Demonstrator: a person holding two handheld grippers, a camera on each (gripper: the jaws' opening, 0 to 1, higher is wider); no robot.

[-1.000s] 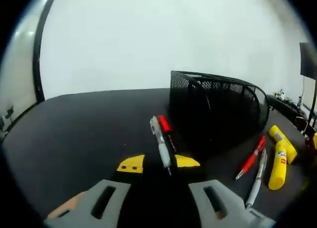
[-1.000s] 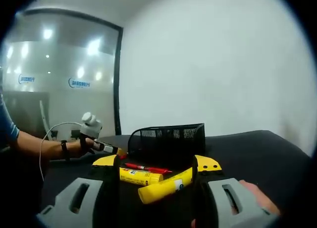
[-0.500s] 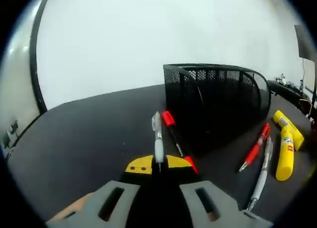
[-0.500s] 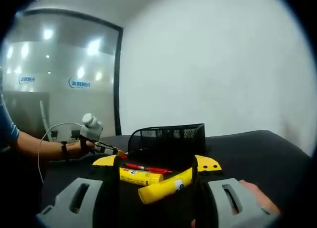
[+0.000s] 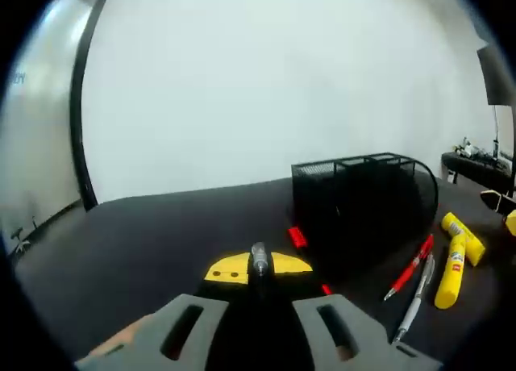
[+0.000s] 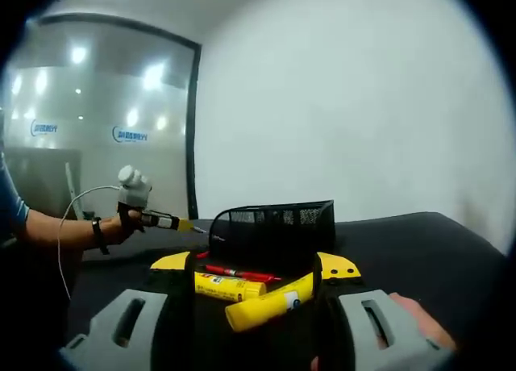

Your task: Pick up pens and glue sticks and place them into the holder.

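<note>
My left gripper (image 5: 258, 268) is clamped on a grey pen (image 5: 260, 258), lifted off the black table (image 5: 153, 234), with open tabletop to its left. The mesh holder (image 5: 363, 189) stands ahead to the right, its rim clear. Beside it lie a red pen (image 5: 411, 266), another grey pen (image 5: 415, 294) and two glue sticks (image 5: 453, 262). My right gripper (image 6: 254, 286) hangs spread wide around the glue sticks, apart from them.
</note>
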